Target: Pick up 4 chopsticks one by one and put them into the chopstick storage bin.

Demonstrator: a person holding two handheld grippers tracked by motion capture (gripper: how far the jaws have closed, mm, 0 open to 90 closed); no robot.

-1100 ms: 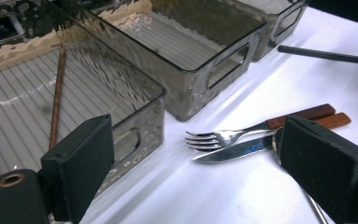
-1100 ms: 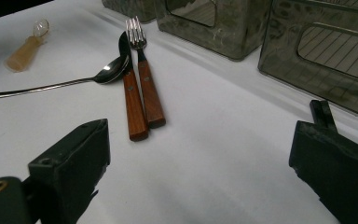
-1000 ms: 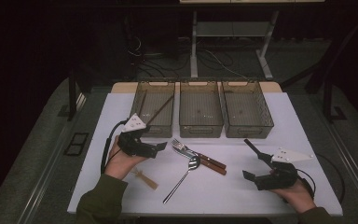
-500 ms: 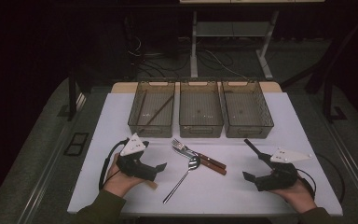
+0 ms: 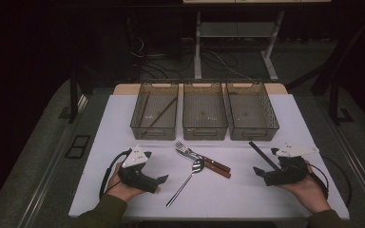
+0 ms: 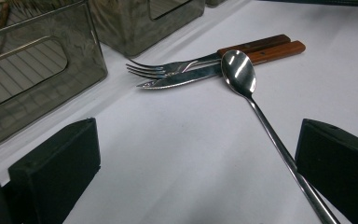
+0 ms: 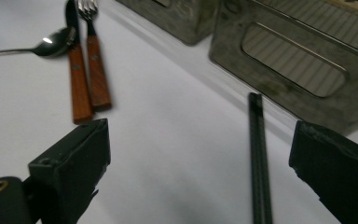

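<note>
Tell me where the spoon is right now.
In the high view the spoon lies on the white table near its middle, bowl resting on the knife and fork, handle slanting toward the left gripper, whose jaws stand open.

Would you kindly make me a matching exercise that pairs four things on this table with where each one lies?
Things:
1. spoon
2. black chopstick
3. brown chopstick
4. fork

Places:
A. inside the left bin
B. on the sheet beside the right gripper
C. handle running toward the left gripper
D. side by side with the knife

Pairs: 1-C, 2-B, 3-A, 4-D
</note>
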